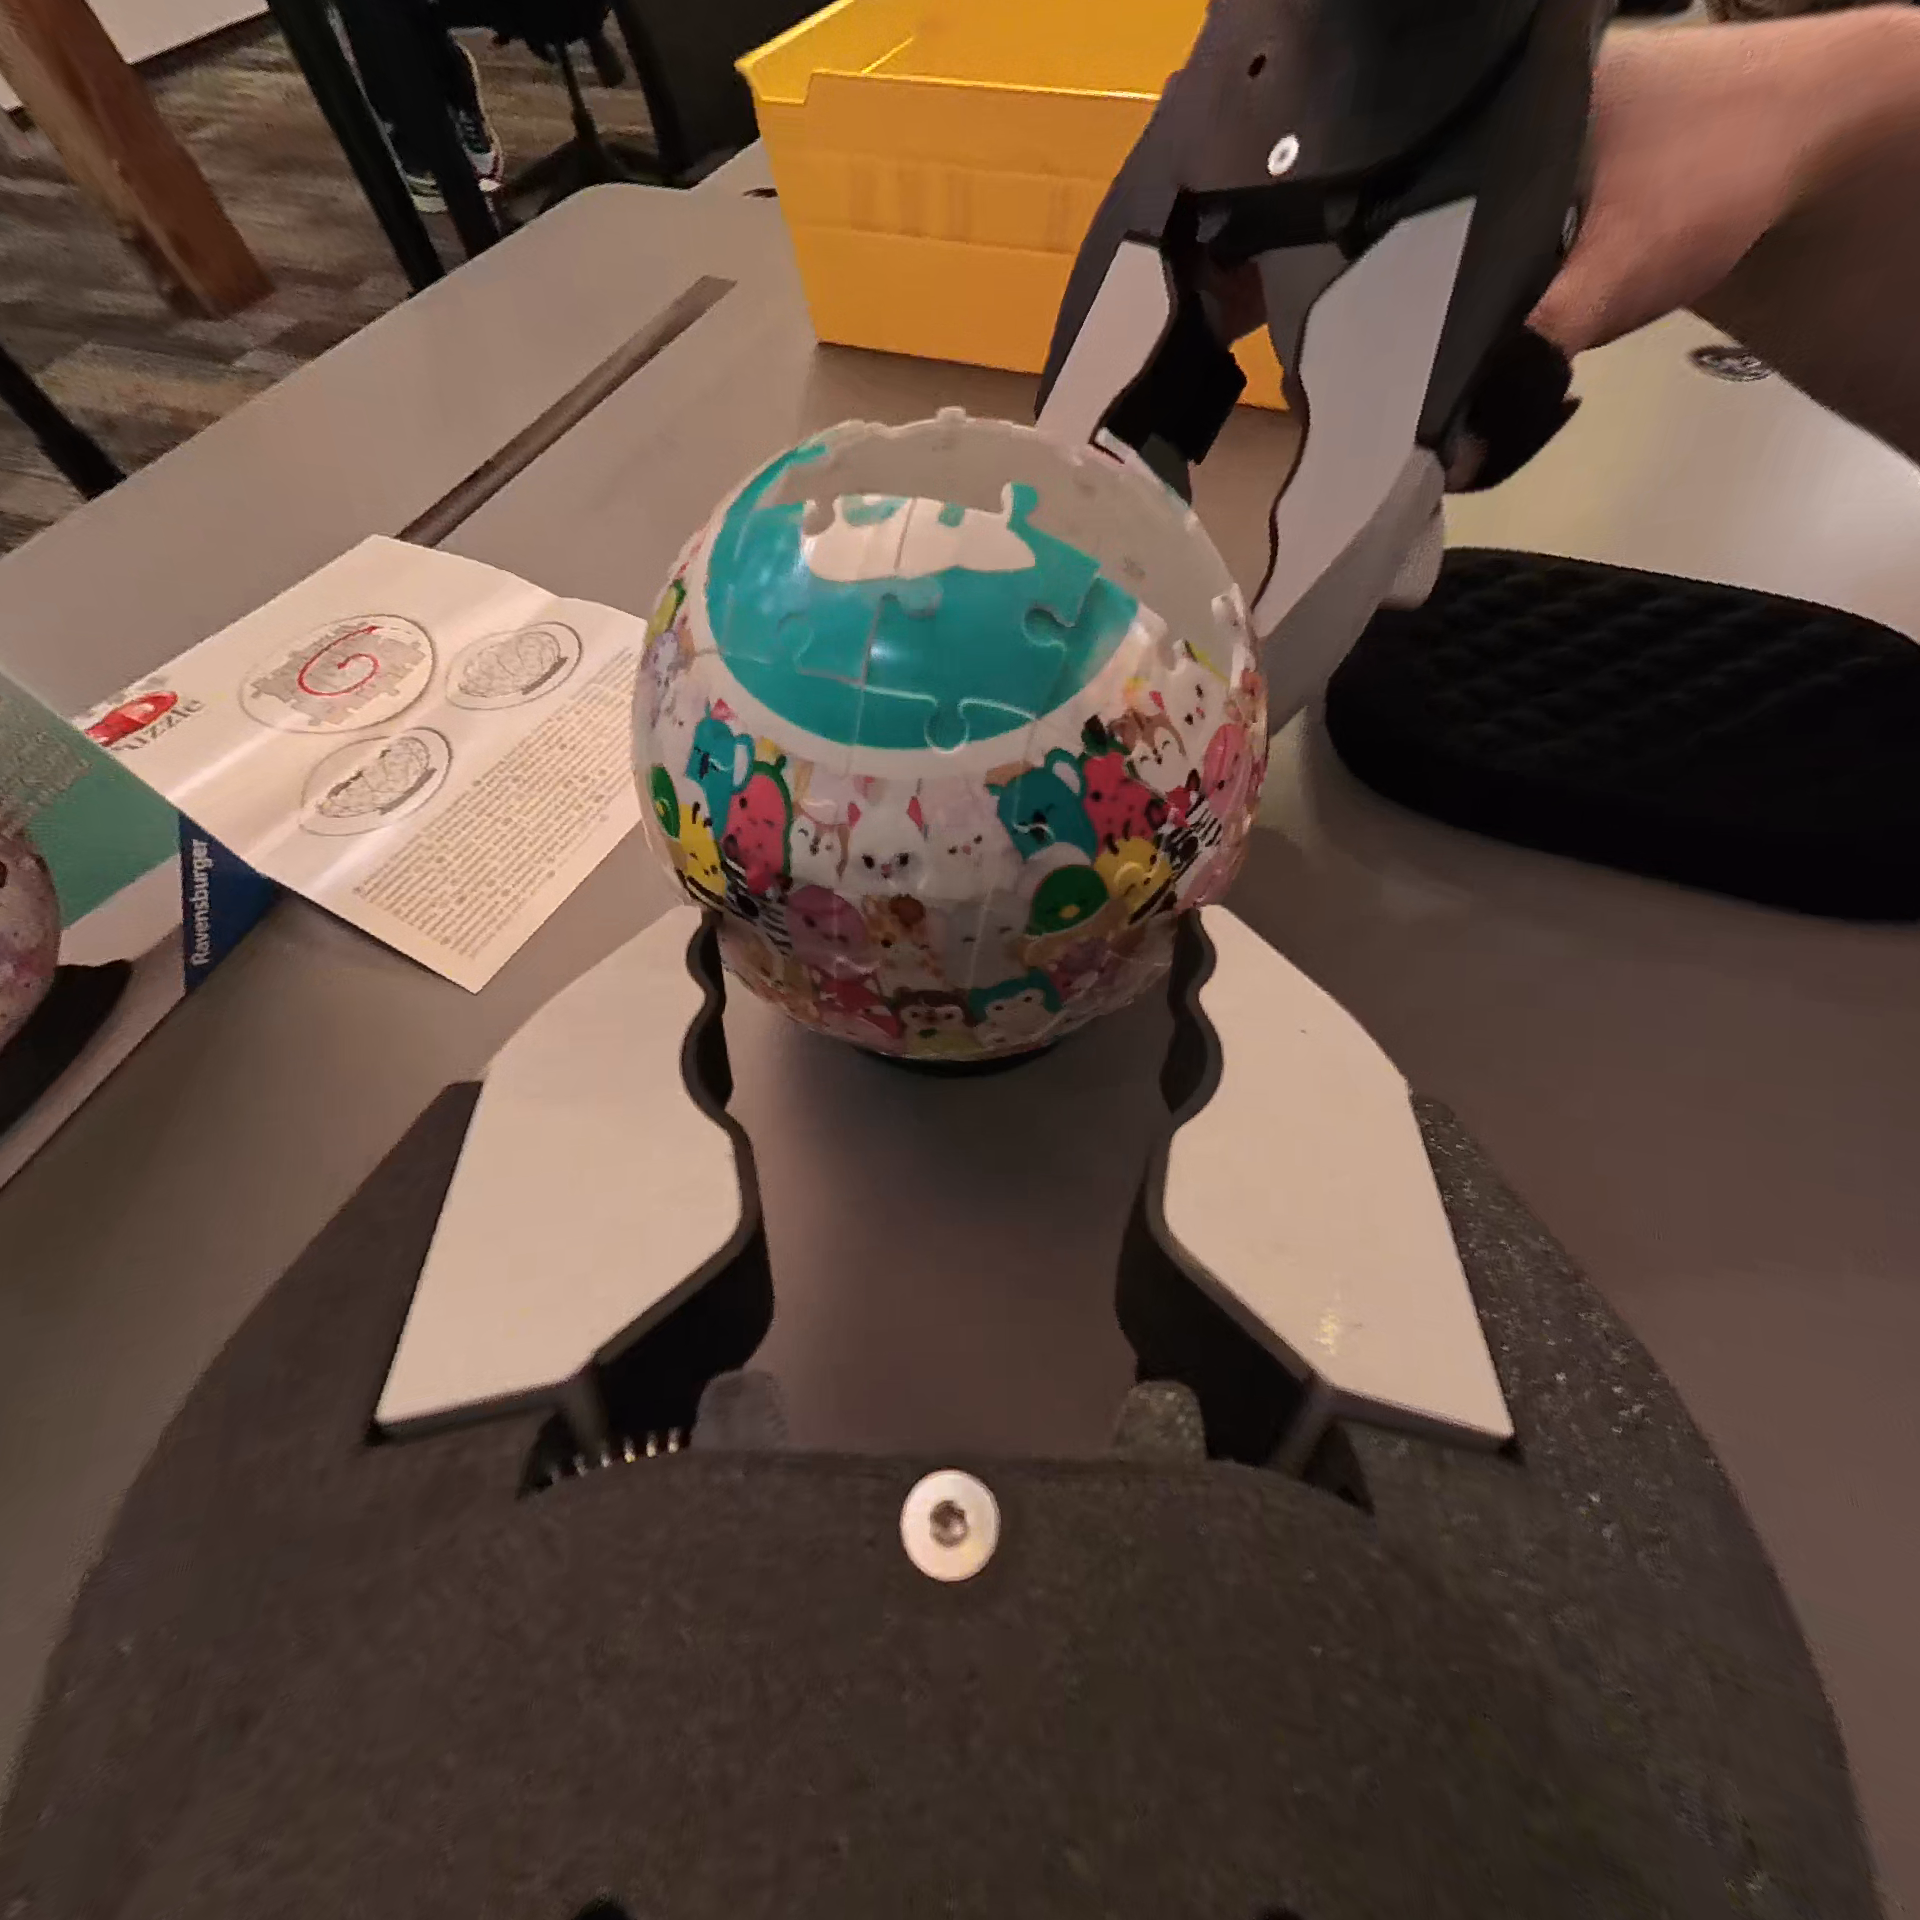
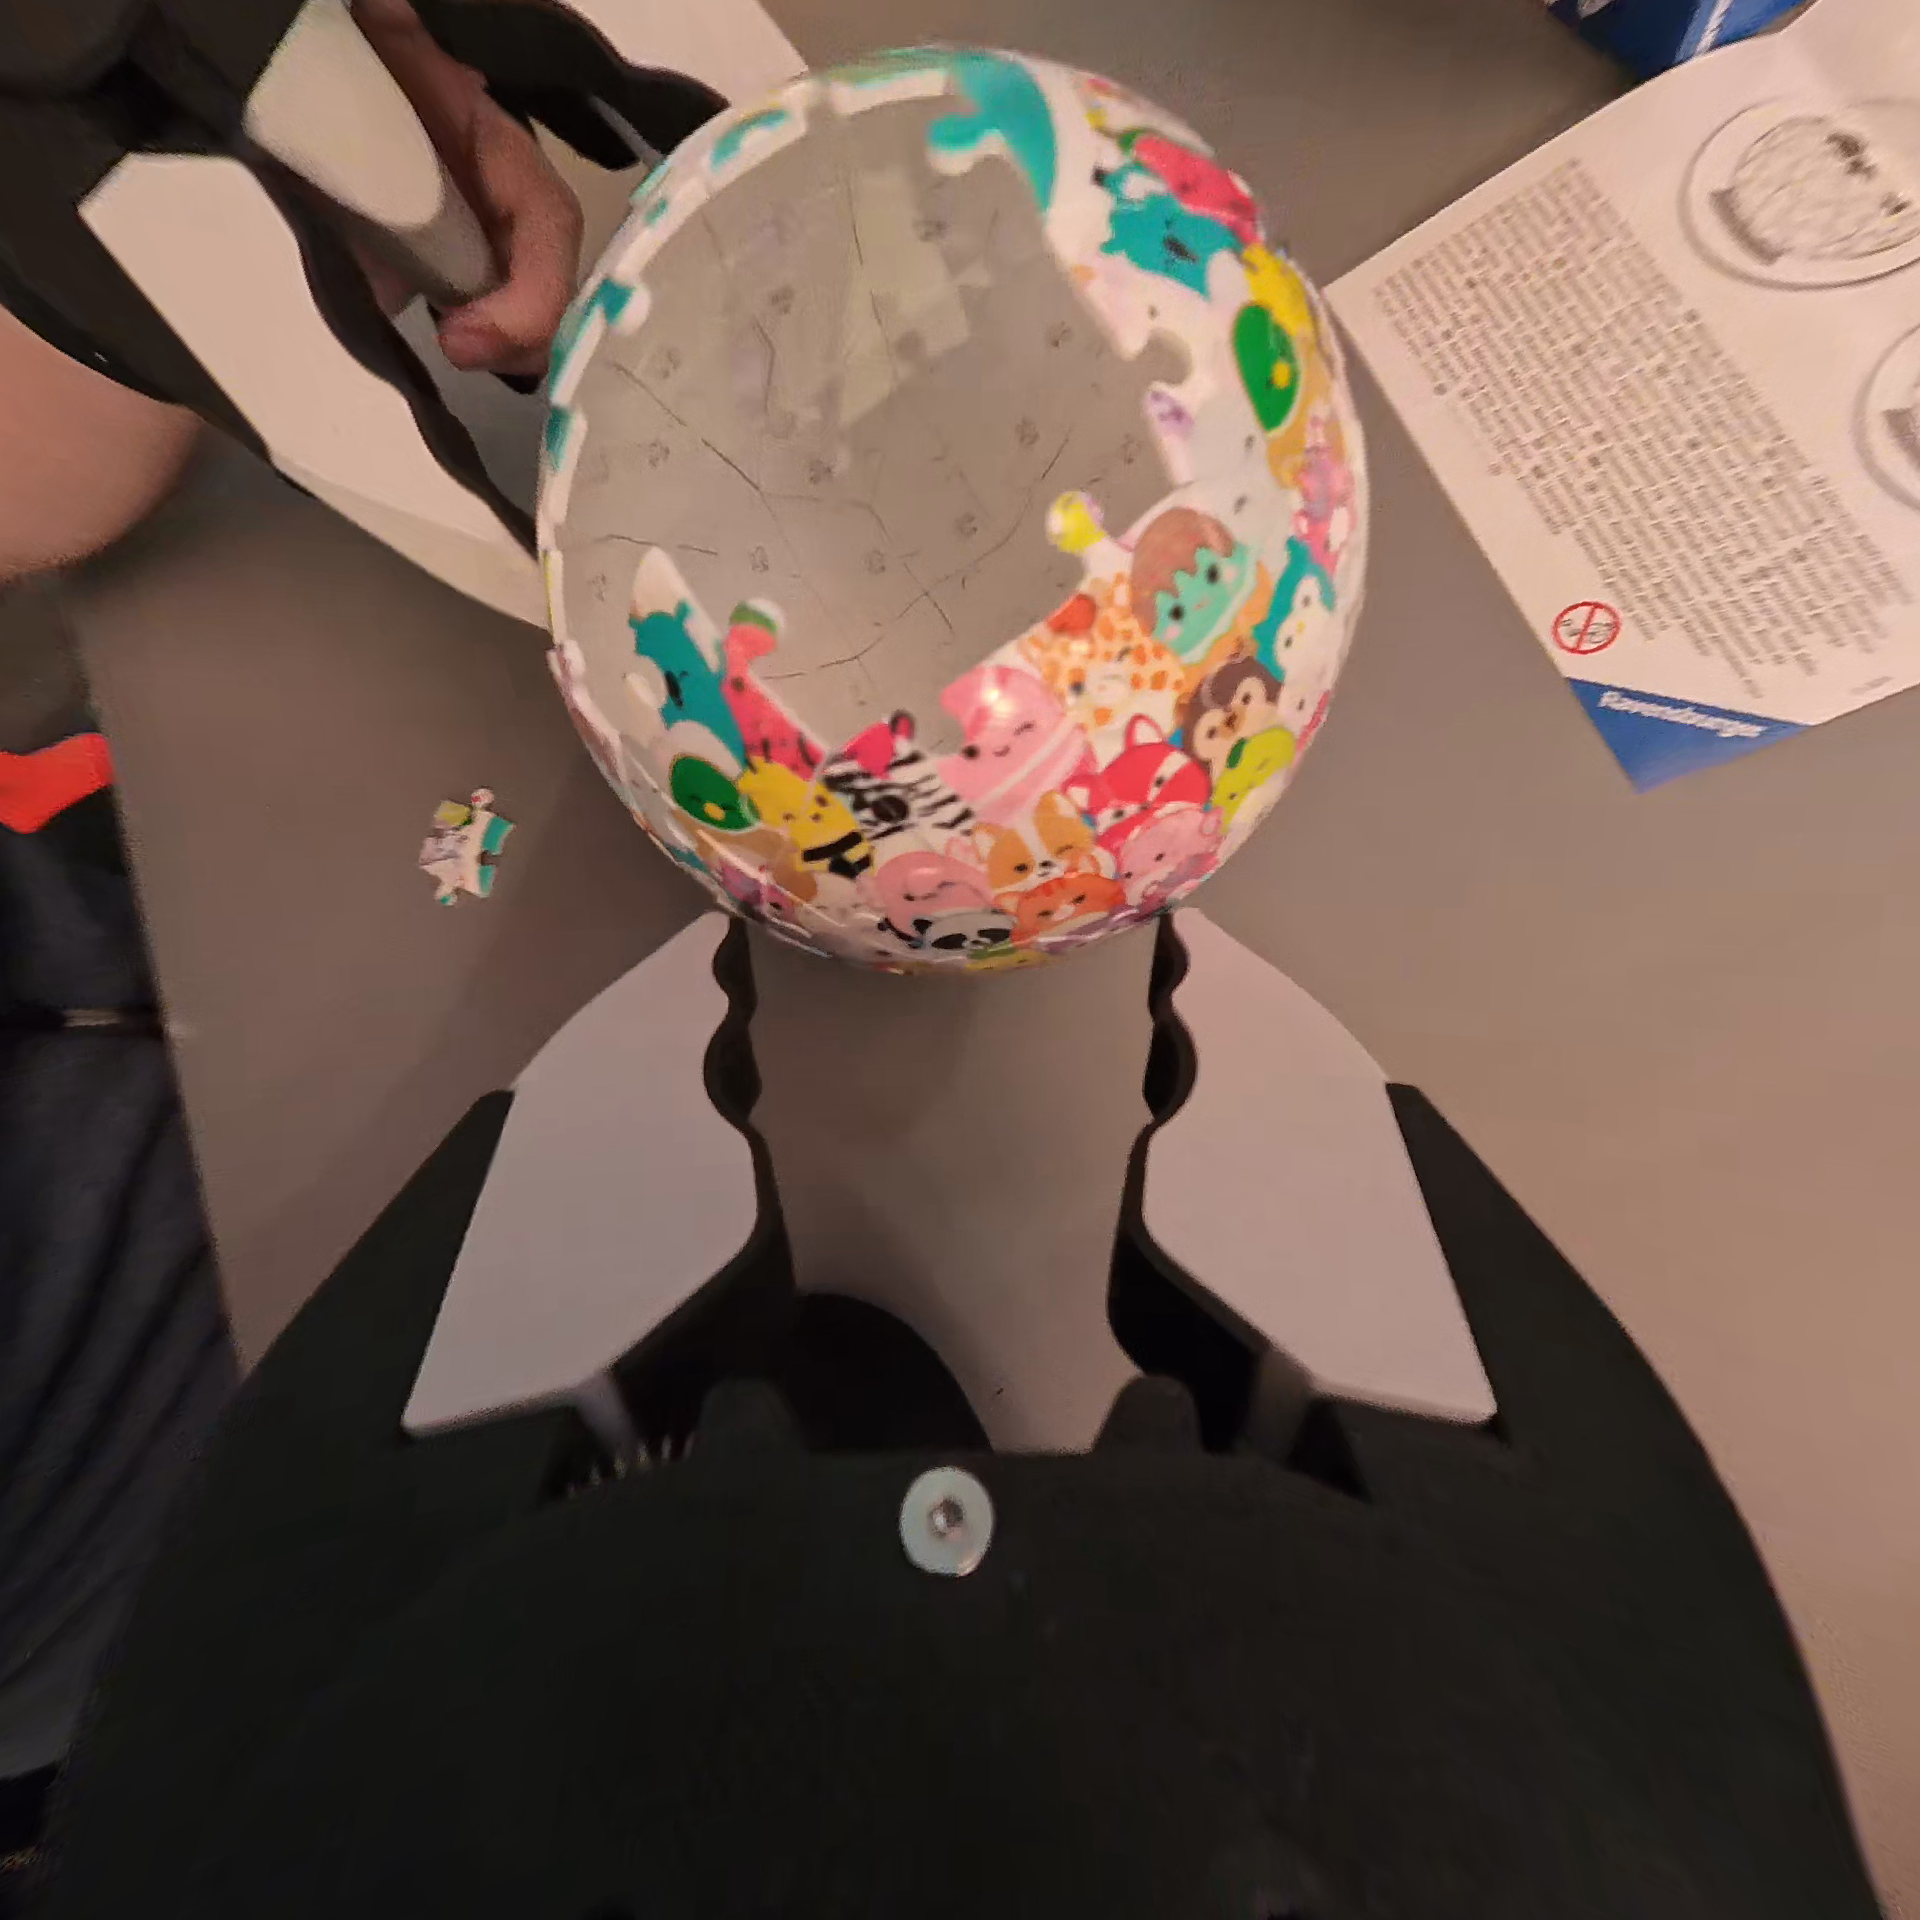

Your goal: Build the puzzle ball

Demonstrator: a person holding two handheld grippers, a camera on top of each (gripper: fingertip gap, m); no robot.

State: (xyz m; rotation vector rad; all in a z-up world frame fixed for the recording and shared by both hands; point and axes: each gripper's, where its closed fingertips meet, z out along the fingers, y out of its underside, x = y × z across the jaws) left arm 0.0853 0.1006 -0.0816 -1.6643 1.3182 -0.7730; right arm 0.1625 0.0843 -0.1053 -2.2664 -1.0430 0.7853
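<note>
The puzzle ball (image 1: pixel 945 748) stands on a small dark base (image 1: pixel 940 1060) on the grey table. Its sides show colourful cartoon animals and a teal patch. In the right wrist view the ball (image 2: pixel 1039 748) has a large gap on top, with its grey inside showing. My left gripper (image 1: pixel 951 935) is open, its fingertips flanking the ball's lower front; I cannot tell if they touch. My right gripper (image 2: pixel 948 935) is open and empty above the ball's near edge. It also shows in the left wrist view (image 1: pixel 1174 520), tilted down at the ball's far right top. A loose puzzle piece (image 2: pixel 464 847) lies on the table.
A folded instruction sheet (image 1: pixel 395 748) and the puzzle box (image 1: pixel 104 862) lie left of the ball. A yellow bin (image 1: pixel 935 208) stands behind it. A black mesh pad (image 1: pixel 1642 727) lies to the right. A hand (image 2: pixel 499 260) holds the left gripper. The left tips stand about 12 cm off the loose puzzle piece (image 2: pixel 464 847).
</note>
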